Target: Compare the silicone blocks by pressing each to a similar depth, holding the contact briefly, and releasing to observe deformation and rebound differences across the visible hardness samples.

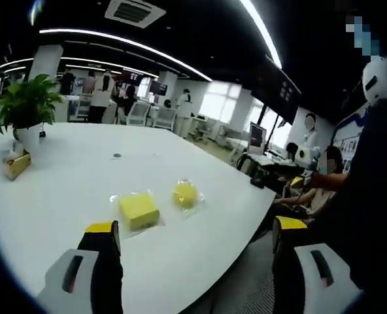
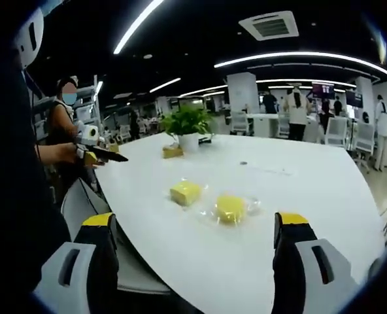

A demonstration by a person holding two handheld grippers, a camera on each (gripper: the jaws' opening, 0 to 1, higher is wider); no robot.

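Observation:
Two yellow silicone blocks lie on a white table (image 1: 63,183), each on a clear plastic sheet. In the left gripper view the square block (image 1: 138,210) is nearer and the round block (image 1: 185,193) lies to its right. In the right gripper view the round block (image 2: 230,208) is nearer and the square block (image 2: 185,192) sits left of it. My left gripper (image 1: 197,229) is open, held above the table short of the blocks. My right gripper (image 2: 197,226) is open too, hovering apart from the blocks.
A potted plant (image 1: 27,108) (image 2: 187,124) and a small yellowish box (image 1: 16,163) stand at the table's far end. A seated person (image 1: 318,186) is beside the table edge. Office chairs and several standing people are far behind.

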